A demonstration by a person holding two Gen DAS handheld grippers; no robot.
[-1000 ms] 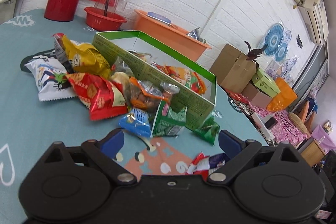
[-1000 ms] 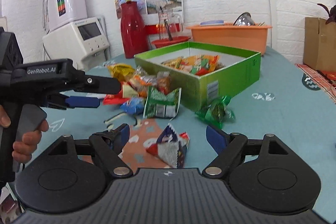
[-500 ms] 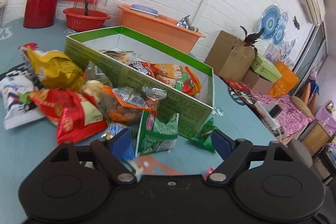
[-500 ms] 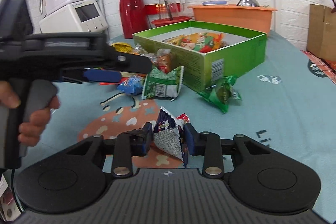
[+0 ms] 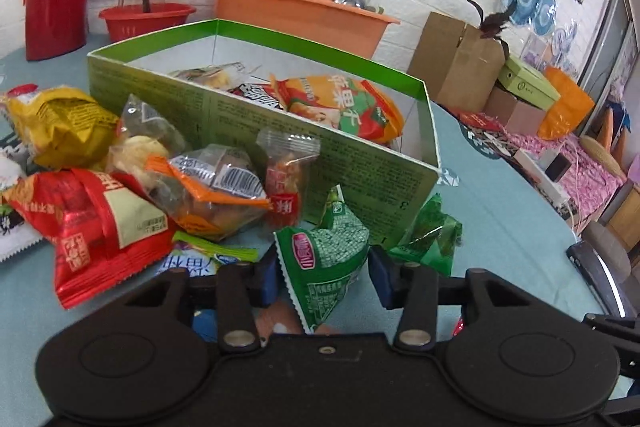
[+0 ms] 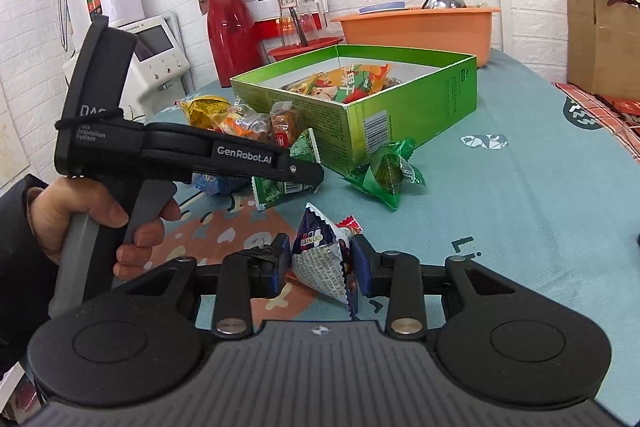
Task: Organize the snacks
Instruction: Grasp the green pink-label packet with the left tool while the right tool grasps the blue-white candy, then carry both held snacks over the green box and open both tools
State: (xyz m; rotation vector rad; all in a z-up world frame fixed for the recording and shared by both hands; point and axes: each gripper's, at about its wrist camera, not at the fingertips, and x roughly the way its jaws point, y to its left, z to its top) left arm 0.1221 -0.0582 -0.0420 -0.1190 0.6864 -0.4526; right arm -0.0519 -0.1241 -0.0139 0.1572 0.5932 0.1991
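1. One table [image 6: 520, 227] with a teal printed cloth carries everything; the green box is the landmark here.
2. Box [image 6: 420, 107]: open-topped green carton, standing near the table's middle, with several snack packets inside, an orange-and-red one [image 5: 348, 103] uppermost.
3. Orange basin [image 6: 420, 27] stands behind the box, near the white brick wall; a red basket [image 5: 146, 17] and a red flask [image 6: 230, 31] stand behind the box's far left corner.
4. Left gripper [image 5: 323, 275] sits in front of the box's near wall. Its jaws are closing, and the green packet [image 5: 328, 259] stands between the blue pads; the left pad touches the packet's edge, the right pad looks just clear of it. In the right wrist view a hand [image 6: 80, 223] holds this tool's grip, its nose over the same packet.
5. Right gripper [image 6: 320, 265] is well in front of the box, low over the cloth, clenched on a blue triangular packet [image 6: 320, 255], both pads pressing its sides.
6. Loose pile left of the box: a red packet [image 5: 92, 223], a yellow one [image 5: 60, 127], and an orange-and-clear one [image 5: 212, 187] leaning near the box wall.
7. Green wrapped snack [image 6: 384, 175] lies just off the box's near corner, touching neither gripper.
8. Small clear sachet [image 5: 286, 171] with red print leans against the box's near wall, just behind the green packet.
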